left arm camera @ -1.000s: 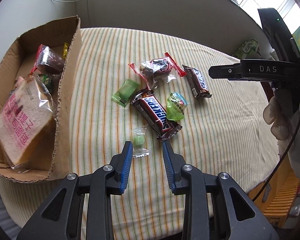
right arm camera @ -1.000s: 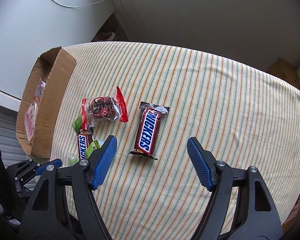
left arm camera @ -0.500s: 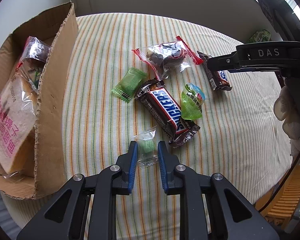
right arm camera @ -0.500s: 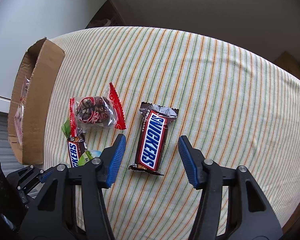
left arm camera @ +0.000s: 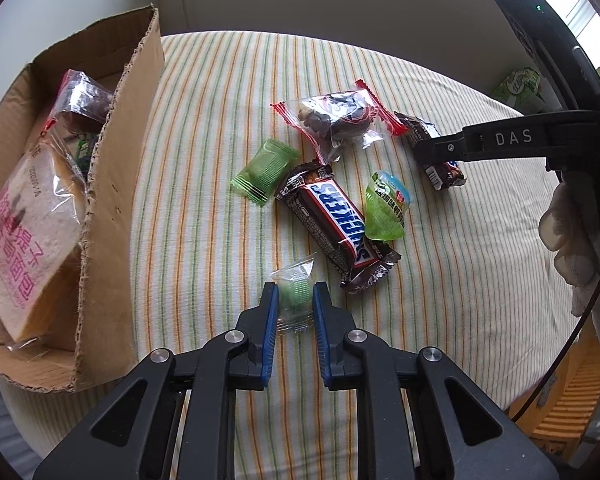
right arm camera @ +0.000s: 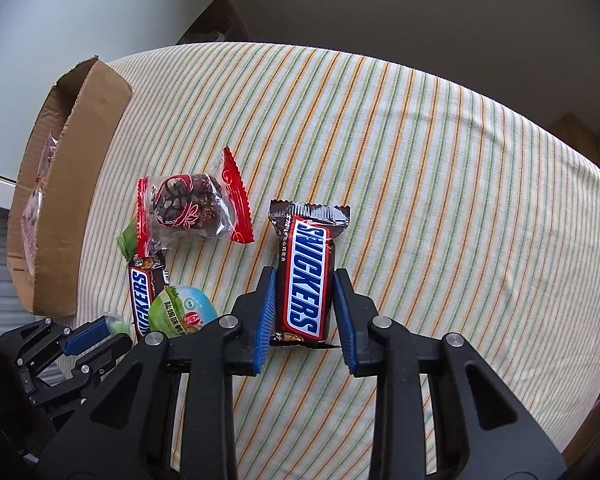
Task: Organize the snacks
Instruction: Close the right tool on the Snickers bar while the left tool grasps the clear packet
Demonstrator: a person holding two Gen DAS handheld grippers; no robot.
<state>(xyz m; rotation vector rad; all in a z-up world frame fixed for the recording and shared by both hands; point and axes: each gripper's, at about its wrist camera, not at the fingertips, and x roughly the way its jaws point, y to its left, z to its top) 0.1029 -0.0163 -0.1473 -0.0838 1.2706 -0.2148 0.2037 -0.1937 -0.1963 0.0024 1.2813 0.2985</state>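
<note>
Snacks lie on a striped tablecloth [right arm camera: 420, 152]. My left gripper [left arm camera: 295, 290] points steeply down, its jaws still closing, blue pads against a small clear-wrapped green candy [left arm camera: 298, 276]. My right gripper [right arm camera: 305, 276] is also closing, and its pads touch both long sides of a Snickers bar [right arm camera: 306, 248] lying flat. That bar [left arm camera: 440, 168] shows partly behind the right gripper's finger in the left wrist view. A second Snickers bar [left arm camera: 332, 216], a green jelly cup [left arm camera: 386, 208], a green packet [left arm camera: 266, 170] and a red-edged clear packet [left arm camera: 336, 120] lie between the grippers.
An open cardboard box [left arm camera: 112, 184] stands at the left edge of the table, holding a bagged bread slice [left arm camera: 24, 232] and smaller packets. A gloved hand [left arm camera: 572, 232] holds the right gripper. The cloth beyond the right-hand Snickers bar is bare.
The left jaws narrowed from either side of the small green candy onto it. The right gripper came down a little, and its wide jaws closed in to the Snickers bar's sides.
</note>
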